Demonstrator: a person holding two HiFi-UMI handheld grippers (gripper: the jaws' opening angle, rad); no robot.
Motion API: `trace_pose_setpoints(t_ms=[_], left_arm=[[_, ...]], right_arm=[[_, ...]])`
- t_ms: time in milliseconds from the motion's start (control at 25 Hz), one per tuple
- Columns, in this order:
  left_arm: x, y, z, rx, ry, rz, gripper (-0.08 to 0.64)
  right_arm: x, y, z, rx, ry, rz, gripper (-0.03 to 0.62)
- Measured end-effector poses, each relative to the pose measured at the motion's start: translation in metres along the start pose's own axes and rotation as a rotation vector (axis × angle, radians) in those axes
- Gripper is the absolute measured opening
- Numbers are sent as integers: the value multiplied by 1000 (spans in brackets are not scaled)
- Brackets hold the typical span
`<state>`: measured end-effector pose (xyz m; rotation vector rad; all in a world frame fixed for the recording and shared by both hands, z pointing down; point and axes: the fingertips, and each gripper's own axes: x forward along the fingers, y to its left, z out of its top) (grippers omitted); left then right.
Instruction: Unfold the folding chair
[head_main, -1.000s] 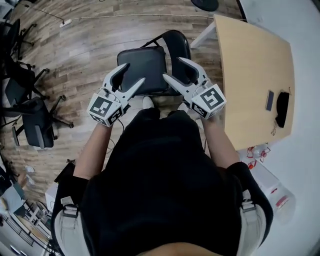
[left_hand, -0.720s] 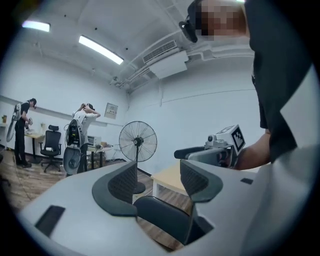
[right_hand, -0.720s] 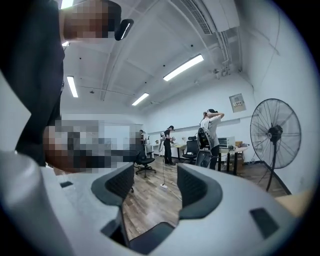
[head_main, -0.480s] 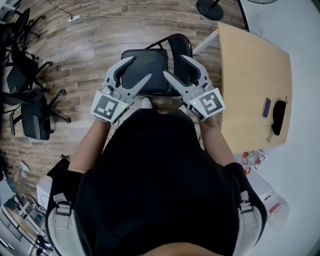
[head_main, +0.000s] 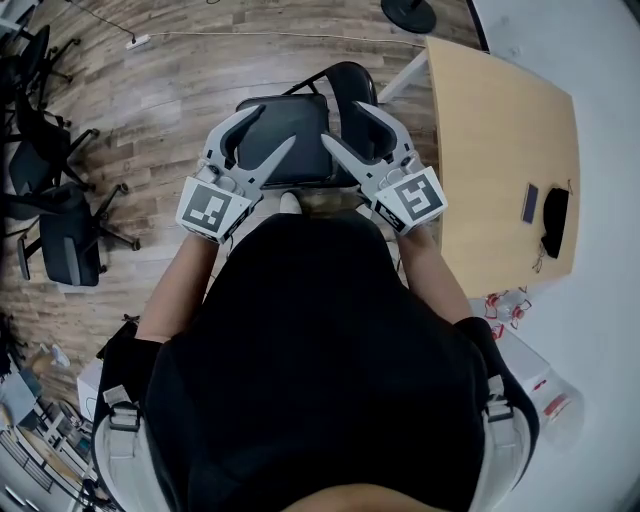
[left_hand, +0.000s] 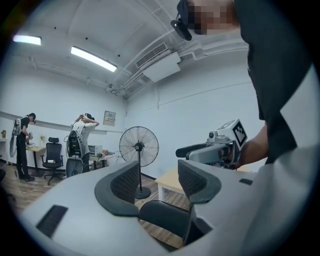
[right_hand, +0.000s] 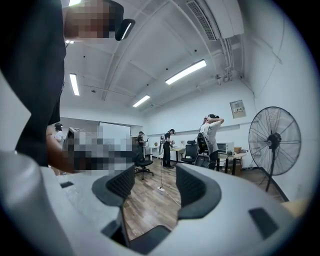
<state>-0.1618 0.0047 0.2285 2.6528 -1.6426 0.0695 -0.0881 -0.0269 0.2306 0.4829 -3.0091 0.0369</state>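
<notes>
While left claw, right claw hover over chair, both spread, empty, just narrowing; table edge close right

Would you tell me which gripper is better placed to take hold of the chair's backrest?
Right, probably: the right gripper hangs over the backrest, the left gripper over the seat. Both pairs of jaws have just been closing, apart, with nothing between them.

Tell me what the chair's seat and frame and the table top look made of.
Seat: smooth black with a dull sheen, probably padded vinyl. Frame: thin black tubing, likely painted metal. Table top: pale, even, matte wood tone, likely laminate or veneer; cannot tell which.
</notes>
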Motion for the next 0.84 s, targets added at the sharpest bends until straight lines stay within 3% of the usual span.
trace_pose_setpoints(t_ms=[160,680,840], left_arm=[[-2,1,-8,3,43,11,229],[8,-4,0,-6,-4,-13,196],[12,3,-4,-7,32,-6,195]], right_arm=[[-3,-1,0,0,3,-5,256],[-6,-6,3,-3,-12,-17,206],[-1,-12,1,1,-10,-19,202]])
